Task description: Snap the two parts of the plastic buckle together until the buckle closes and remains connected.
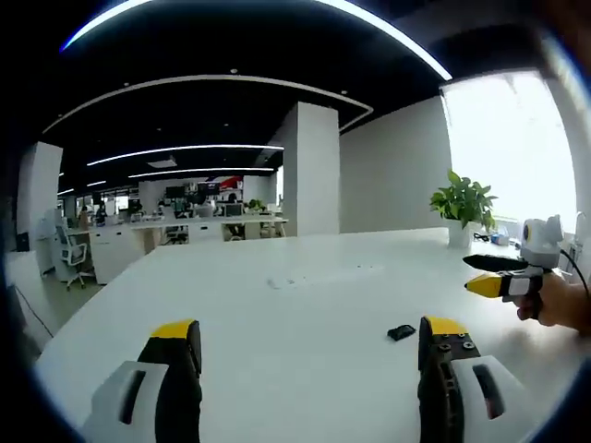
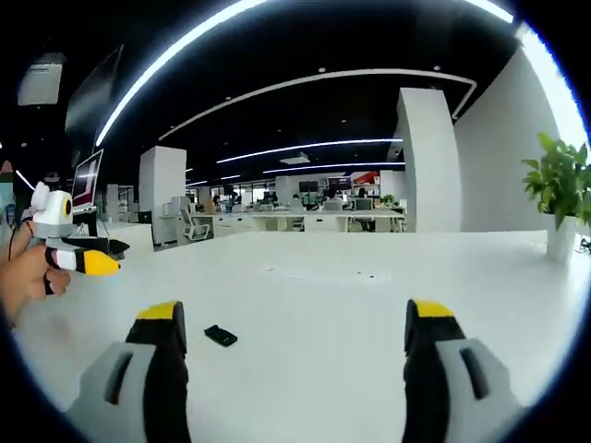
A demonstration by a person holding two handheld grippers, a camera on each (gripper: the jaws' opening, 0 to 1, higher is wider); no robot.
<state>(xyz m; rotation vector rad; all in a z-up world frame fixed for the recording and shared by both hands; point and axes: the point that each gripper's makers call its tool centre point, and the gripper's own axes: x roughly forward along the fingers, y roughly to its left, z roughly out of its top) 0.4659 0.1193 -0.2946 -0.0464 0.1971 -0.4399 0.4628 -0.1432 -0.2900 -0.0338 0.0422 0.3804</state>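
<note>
White table [image 1: 305, 305]: buckle [image 1: 401, 332] lies beside left hand-held gripper [image 1: 309, 343].

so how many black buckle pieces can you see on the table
1. A single small black piece lies on the white table, just left of the left gripper's right-hand jaw; the right gripper view shows it near that gripper's left-hand jaw. A second part may be hidden.

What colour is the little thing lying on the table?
Black. The buckle piece shows best in the right gripper view.
</note>
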